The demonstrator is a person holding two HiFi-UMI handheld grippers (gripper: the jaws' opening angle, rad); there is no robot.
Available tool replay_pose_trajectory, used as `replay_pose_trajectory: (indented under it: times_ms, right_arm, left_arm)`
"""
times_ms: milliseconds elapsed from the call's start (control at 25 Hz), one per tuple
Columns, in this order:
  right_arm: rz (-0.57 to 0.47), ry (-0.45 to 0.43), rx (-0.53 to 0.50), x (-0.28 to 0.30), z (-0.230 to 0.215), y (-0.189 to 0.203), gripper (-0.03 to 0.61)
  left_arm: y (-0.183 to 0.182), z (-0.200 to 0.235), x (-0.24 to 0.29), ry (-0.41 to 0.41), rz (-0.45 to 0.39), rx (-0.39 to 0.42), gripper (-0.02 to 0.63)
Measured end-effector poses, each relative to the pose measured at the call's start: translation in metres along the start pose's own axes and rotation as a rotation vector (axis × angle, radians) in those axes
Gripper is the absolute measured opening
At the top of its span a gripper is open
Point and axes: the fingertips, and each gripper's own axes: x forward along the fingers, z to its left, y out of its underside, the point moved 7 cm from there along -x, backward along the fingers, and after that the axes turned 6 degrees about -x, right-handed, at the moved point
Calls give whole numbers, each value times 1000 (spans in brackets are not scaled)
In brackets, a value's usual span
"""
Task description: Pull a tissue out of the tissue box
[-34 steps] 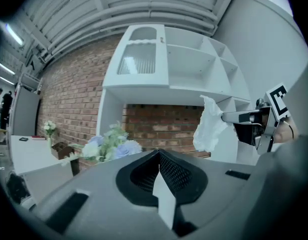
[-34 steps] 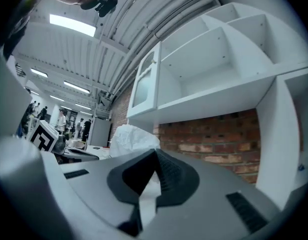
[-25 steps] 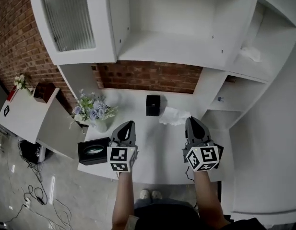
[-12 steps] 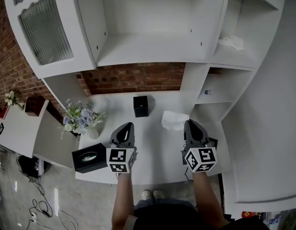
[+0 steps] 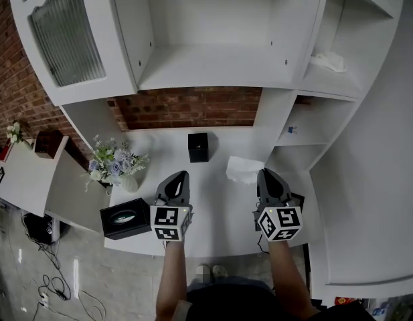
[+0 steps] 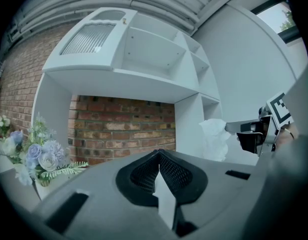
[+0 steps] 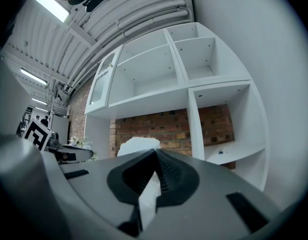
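On the white table (image 5: 213, 212) in the head view, the black tissue box (image 5: 126, 217) sits at the near left corner with its oval slot facing up. It is just left of the left gripper (image 5: 179, 176), which is over the table with its jaws together. The right gripper (image 5: 266, 174) is level with the left one on the other side, well apart from the box, and the tissue (image 5: 243, 169) bunches at its tip, toward the middle of the table. Farther back a small black cube (image 5: 198, 147) stands near the brick wall (image 5: 193, 109). A vase of flowers (image 5: 116, 164) is at the left, and a crumpled white sheet (image 5: 328, 60) lies on a shelf at upper right. In the left gripper view, the left gripper (image 6: 159, 152) has its tips meeting with nothing pinched between them. The flowers (image 6: 36, 154) are off to the left, and at the right the right gripper (image 6: 227, 129) meets the upper edge of the tissue (image 6: 213, 140), white against the shelving. In the right gripper view, the right gripper (image 7: 154, 151) is clamped on the tissue (image 7: 138, 145): white paper runs down the slit between the jaws and billows out past the tips. The left gripper (image 7: 86, 155) shows at the far left.
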Motion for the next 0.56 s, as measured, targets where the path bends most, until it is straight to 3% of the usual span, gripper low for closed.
replay_pose_trajectory:
  times_ms: [560]
  right_arm:
    - [10, -20, -1, 4, 3, 5, 2]
  left_arm:
    - [0, -4, 4, 9, 1, 2, 9]
